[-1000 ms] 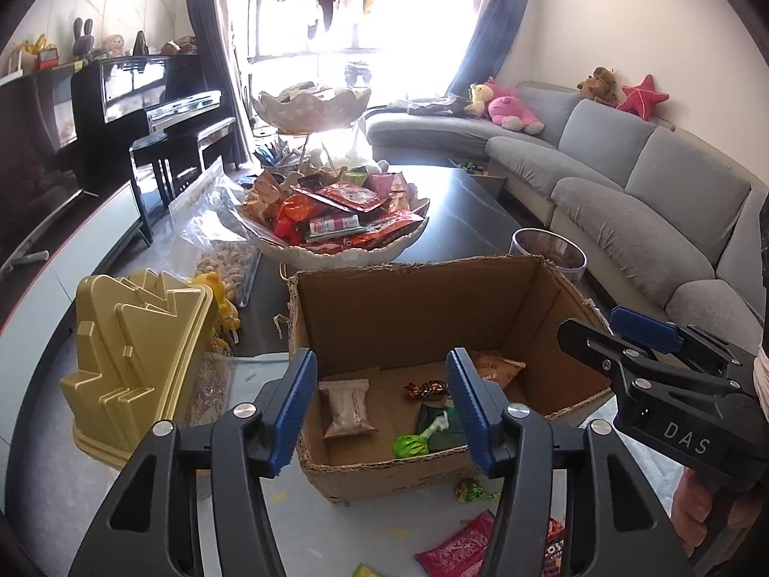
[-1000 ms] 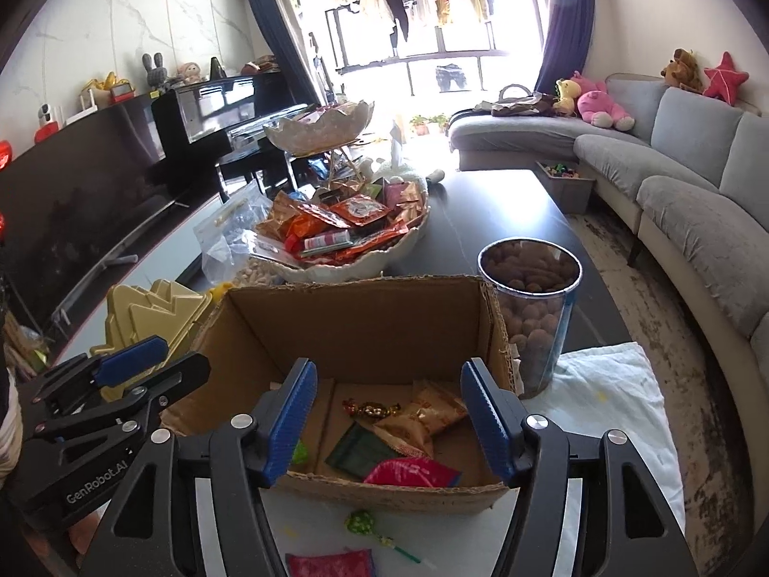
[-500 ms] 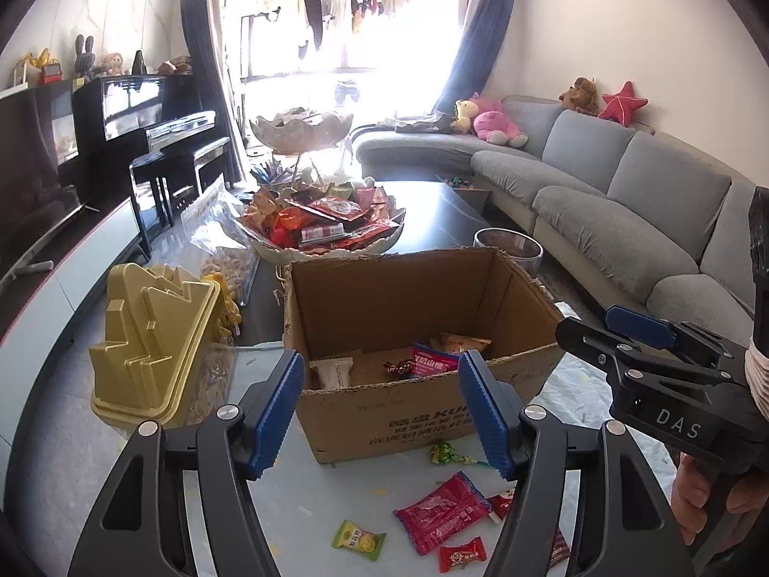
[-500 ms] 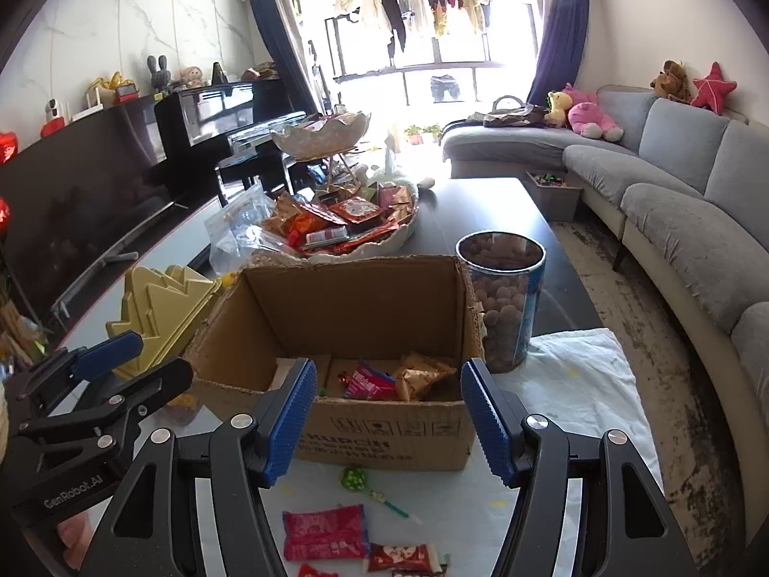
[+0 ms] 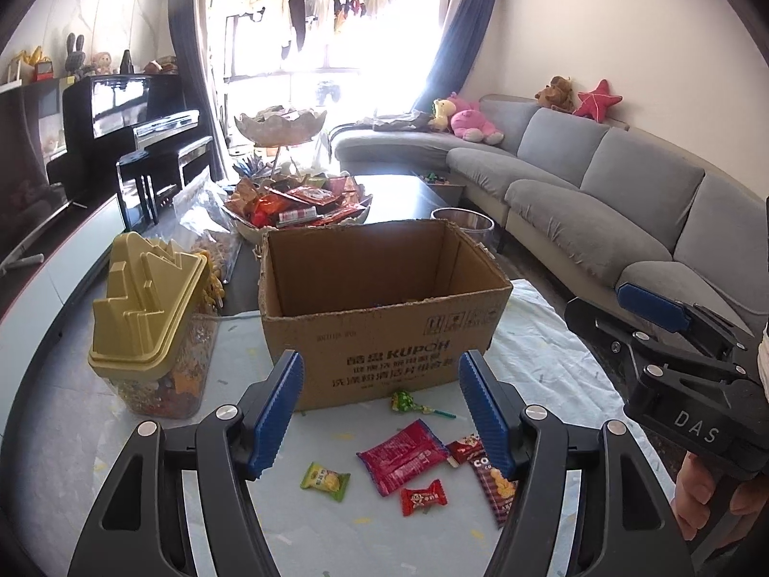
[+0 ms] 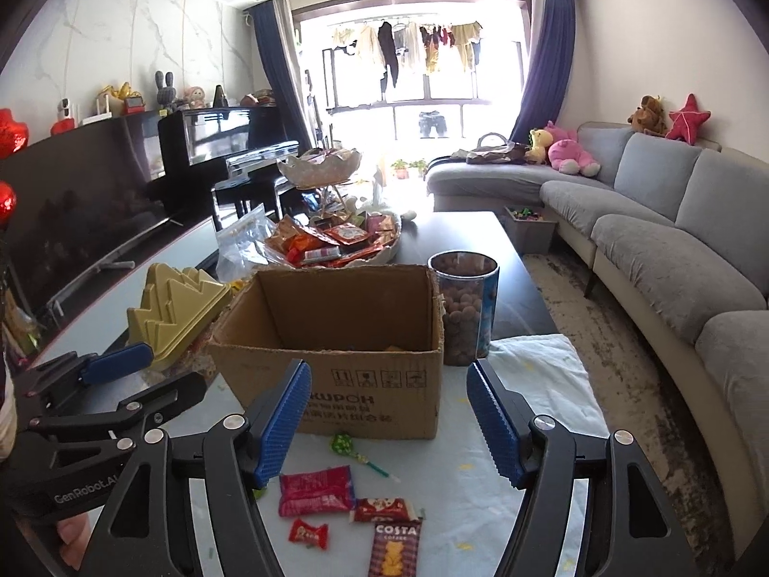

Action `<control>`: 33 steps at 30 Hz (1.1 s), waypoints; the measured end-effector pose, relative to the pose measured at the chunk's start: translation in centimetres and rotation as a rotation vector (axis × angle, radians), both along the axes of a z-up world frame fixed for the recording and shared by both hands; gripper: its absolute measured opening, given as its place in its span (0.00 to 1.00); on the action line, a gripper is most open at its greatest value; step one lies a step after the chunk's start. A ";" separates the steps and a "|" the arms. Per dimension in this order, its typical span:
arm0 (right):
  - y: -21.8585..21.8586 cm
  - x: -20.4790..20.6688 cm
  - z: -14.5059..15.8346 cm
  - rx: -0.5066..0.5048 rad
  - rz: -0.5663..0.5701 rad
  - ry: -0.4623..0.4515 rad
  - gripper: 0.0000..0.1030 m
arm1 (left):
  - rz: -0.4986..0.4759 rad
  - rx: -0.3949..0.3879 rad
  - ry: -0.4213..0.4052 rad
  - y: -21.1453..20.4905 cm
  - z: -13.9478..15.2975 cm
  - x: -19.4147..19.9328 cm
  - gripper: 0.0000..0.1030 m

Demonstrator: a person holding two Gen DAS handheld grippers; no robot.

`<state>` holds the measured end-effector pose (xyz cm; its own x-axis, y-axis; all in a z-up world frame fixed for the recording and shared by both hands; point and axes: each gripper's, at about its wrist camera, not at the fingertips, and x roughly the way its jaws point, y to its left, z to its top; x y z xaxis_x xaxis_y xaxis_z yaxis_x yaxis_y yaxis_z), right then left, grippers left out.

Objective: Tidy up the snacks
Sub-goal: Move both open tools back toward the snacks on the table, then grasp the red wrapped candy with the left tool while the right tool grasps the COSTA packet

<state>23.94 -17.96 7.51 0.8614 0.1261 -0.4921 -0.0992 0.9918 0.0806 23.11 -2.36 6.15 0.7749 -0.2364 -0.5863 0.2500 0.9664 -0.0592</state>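
An open cardboard box (image 5: pixel 384 336) (image 6: pixel 336 365) stands on the white cloth. In front of it lie loose snacks: a green lollipop (image 5: pixel 403 402) (image 6: pixel 342 445), a pink packet (image 5: pixel 403 452) (image 6: pixel 315 489), a small red candy (image 5: pixel 423 496) (image 6: pixel 307 533), a green-yellow candy (image 5: pixel 325 480), a red bar (image 6: pixel 384 509) and a Costa biscuit pack (image 6: pixel 395 548) (image 5: pixel 495 481). My left gripper (image 5: pixel 382 413) is open and empty, held back from the box. My right gripper (image 6: pixel 389 428) is open and empty, also on the near side of the box.
A jar with a yellow lid (image 5: pixel 149 327) (image 6: pixel 173 312) stands left of the box. A glass jar of nuts (image 6: pixel 464 307) stands at its right. A white bowl heaped with snacks (image 5: pixel 298 206) (image 6: pixel 336 240) sits behind. A grey sofa (image 6: pixel 673 250) runs along the right.
Both grippers have pulled back and down from over the box, both still open. The box's inside has dropped from sight and the loose snacks on the cloth have come into view.
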 end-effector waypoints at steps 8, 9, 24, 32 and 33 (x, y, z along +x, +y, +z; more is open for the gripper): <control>0.0 -2.1 -2.4 0.012 0.006 0.075 0.66 | -0.026 0.000 0.034 -0.2 -1.9 -2.3 0.65; -0.1 -2.4 -2.9 0.014 0.009 0.088 0.66 | -0.030 -0.002 0.040 -0.2 -2.2 -2.4 0.65; -0.7 -3.8 -10.9 -0.003 -0.021 0.295 0.66 | -0.075 0.005 0.220 -0.8 -10.2 -2.5 0.64; -0.3 -2.7 -14.4 -0.026 -0.026 0.385 0.66 | -0.094 0.024 0.285 -1.1 -13.2 -1.7 0.62; -0.2 -2.6 -14.8 -0.031 -0.030 0.392 0.66 | -0.100 0.029 0.289 -1.2 -13.5 -1.6 0.62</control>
<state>21.37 -18.18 -7.29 0.6102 0.0839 -0.7878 -0.0383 0.9963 0.0764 21.52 -3.57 -7.31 0.5487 -0.2826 -0.7868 0.3204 0.9403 -0.1144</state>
